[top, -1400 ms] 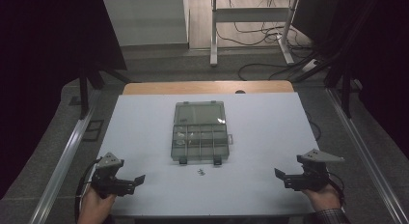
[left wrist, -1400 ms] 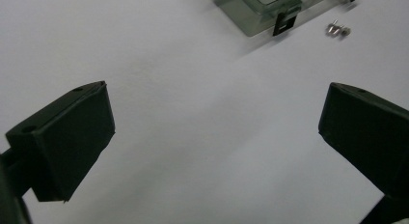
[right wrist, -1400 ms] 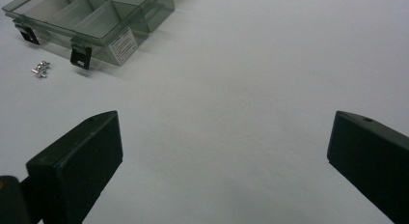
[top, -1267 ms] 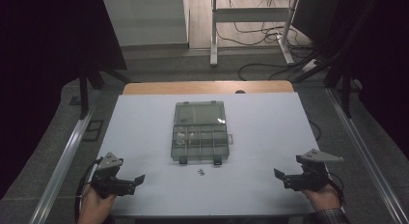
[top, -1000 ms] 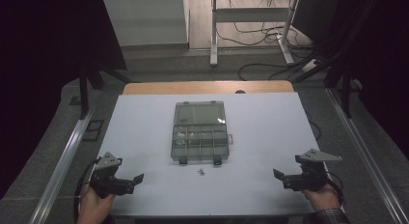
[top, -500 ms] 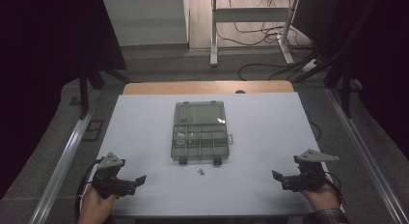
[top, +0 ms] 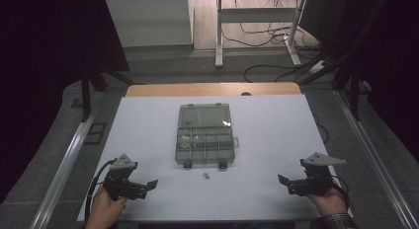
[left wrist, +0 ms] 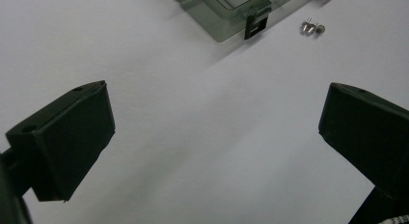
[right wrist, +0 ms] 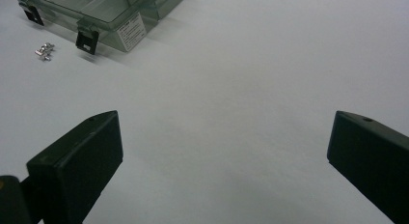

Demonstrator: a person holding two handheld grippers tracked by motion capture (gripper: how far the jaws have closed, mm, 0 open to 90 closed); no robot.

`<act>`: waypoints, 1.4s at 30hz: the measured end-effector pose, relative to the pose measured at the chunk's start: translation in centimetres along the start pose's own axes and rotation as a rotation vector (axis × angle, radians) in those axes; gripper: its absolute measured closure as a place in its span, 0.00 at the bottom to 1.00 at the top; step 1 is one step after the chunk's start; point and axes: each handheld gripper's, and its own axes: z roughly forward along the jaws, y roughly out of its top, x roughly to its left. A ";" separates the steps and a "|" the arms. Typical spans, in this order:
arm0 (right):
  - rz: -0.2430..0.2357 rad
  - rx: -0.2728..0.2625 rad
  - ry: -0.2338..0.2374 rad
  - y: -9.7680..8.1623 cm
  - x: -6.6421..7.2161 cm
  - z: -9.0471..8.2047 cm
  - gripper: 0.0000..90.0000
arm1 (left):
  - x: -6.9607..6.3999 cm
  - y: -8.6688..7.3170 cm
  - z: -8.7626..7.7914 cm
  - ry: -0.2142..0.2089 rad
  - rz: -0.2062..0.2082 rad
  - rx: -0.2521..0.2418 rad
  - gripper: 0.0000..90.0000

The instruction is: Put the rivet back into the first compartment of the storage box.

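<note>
High view showed you holding both tools low at the near edge of the white table (top: 148, 120), with the left gripper (top: 149, 185) at the near-left corner and the right gripper (top: 282, 180) at the near-right corner, each pointed inward toward the middle. Both had their jaws spread wide and held nothing; in the left gripper view and the right gripper view the black jaws stood far apart over bare table. The smoky clear plastic compartment box (top: 204, 134) sat closed at the table's centre, its long axis running away from you, its two black latches on the near short side. Just in front of those latches, apart from the box, lay the small silver metal parts (top: 205, 176), a tiny cluster on the bare surface. The relation that mattered was this: the cluster lay between your two grippers, forward and inward of both, and roughly midway, so neither hand was clearly nearer. In the left gripper view the parts (left wrist: 313, 27) sat up and right of the jaws; in the right gripper view they (right wrist: 45, 51) sat up and left.
</note>
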 end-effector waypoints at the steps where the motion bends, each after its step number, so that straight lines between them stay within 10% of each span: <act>1: -0.001 0.000 0.000 0.0 0.0 0.0 0.00 | -0.1 0.1 0.1 -0.002 0.001 0.004 0.00; 19: -0.013 0.010 -0.004 0.0 0.0 0.2 0.00 | -1.6 2.8 2.6 -0.002 0.061 0.123 0.00; 42: -0.023 0.035 -0.012 -0.1 0.0 0.4 0.00 | -4.1 6.3 6.2 -0.122 0.160 0.227 0.01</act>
